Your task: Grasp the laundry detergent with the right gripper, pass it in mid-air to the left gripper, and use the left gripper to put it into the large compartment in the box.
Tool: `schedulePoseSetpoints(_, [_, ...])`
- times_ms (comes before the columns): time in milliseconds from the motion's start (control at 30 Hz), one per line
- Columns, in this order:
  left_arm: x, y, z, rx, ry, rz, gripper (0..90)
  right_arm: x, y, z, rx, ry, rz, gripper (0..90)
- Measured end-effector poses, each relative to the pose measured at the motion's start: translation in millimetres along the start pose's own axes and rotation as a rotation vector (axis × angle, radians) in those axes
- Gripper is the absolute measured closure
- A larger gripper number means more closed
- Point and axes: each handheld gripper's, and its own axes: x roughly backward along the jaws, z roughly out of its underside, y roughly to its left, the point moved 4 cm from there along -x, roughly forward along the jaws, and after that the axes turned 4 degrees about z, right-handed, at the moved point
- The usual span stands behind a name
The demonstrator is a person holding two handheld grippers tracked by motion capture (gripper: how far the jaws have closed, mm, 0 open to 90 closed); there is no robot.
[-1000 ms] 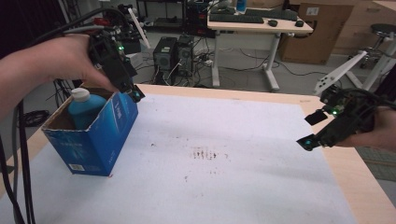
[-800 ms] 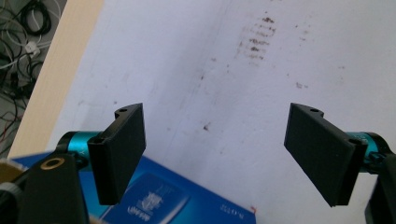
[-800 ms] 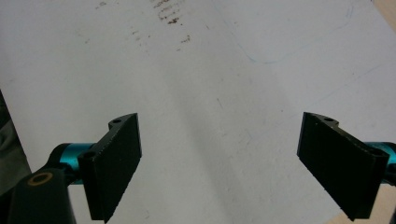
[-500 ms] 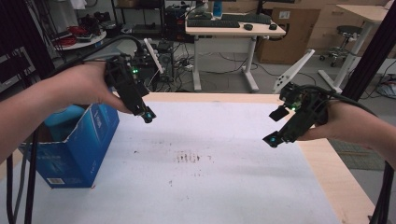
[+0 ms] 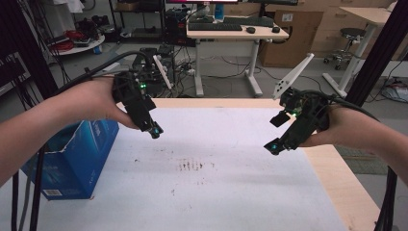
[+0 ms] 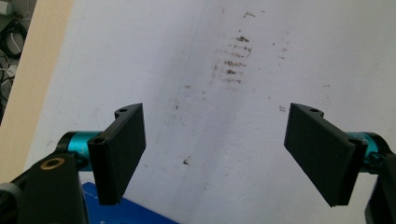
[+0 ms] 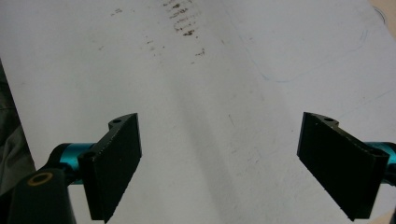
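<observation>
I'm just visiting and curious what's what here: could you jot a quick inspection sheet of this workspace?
Surface: white table sheet, brown smudges mid-table.
Job's things: blue box at the left edge, top torn open.
Clutter: nothing seen.
Grippers: left tool and right tool, jaws wide apart, empty, above the sheet.
Cables: black cables trail from the left tool.
Surroundings: desk with keyboard, cardboard boxes, stool behind.
</observation>
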Motion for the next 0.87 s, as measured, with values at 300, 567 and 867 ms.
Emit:
schedulePoseSetpoints(300, [-3.0,-0.1,3.0,0.01,0.006,0.001,20.9,-0.2,0.9,-0.4,0.005,0.003,-0.002,13.1])
schedulePoseSetpoints(567, [-3.0,-0.4,3.4,0.011,0.008,0.002,20.9,-0.7,1.1,-0.4,0.009,0.006,0.0,13.0])
schedulePoseSetpoints(867, [-3.9,0.5,4.0,0.016,0.005,-0.002,20.9,-1.0,1.3,-0.6,0.014,0.007,0.001,13.1])
